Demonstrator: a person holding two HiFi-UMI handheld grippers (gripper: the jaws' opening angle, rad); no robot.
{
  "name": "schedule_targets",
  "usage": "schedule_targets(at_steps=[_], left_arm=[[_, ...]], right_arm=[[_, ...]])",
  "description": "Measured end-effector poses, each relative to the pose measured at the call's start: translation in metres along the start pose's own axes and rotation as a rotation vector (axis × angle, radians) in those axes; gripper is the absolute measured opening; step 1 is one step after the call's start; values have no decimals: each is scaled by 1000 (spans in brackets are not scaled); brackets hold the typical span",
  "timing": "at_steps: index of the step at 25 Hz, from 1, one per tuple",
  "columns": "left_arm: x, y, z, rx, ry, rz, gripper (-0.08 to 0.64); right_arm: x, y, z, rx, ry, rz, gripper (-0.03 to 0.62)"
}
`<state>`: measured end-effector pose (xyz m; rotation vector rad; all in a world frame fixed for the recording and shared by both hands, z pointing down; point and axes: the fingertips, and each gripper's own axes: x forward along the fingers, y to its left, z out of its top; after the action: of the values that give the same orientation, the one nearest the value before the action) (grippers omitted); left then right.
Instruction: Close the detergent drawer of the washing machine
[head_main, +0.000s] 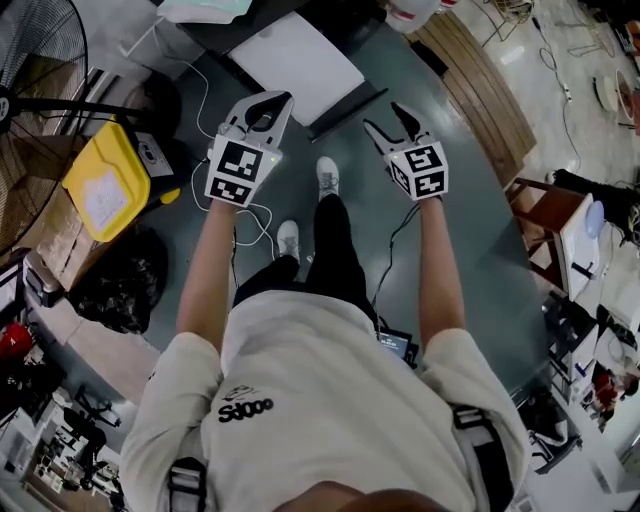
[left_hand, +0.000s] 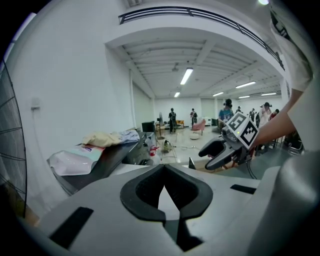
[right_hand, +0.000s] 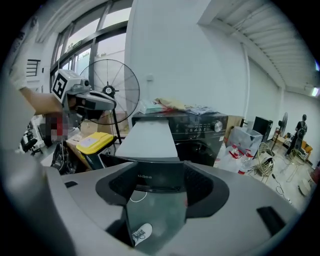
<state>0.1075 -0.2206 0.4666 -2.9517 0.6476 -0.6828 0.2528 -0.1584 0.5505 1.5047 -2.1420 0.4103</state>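
Two grippers face a white machine (right_hand: 149, 138) lettered "idea": left gripper (head_main: 283, 98) pinched closed and empty, right gripper (head_main: 384, 116) gaping, empty.

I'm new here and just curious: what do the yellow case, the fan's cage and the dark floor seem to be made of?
The yellow case looks like moulded plastic: smooth, with rounded corners and a slight sheen. The fan's cage seems to be thin dark metal wire, going by its fine spokes. The floor looks smoothly coated, with soft reflections; its base I cannot tell.
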Motion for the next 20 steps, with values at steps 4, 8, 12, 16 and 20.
schedule_targets(at_steps=[4, 8, 12, 16, 20], left_arm=[[18, 7, -14, 15, 58, 11, 18], [27, 7, -25, 5, 84, 2, 18], [28, 14, -34, -10, 113, 20, 18], [25, 26, -45, -51, 131, 49, 18], [18, 33, -54, -84, 132, 65, 18]], right_arm=[[22, -8, -14, 17, 21, 51, 253], [36, -11, -19, 13, 8, 56, 267], [44, -10, -20, -15, 11, 62, 275], [46, -10, -20, -1, 10, 51, 276], [46, -7, -18, 1, 26, 41, 275]])
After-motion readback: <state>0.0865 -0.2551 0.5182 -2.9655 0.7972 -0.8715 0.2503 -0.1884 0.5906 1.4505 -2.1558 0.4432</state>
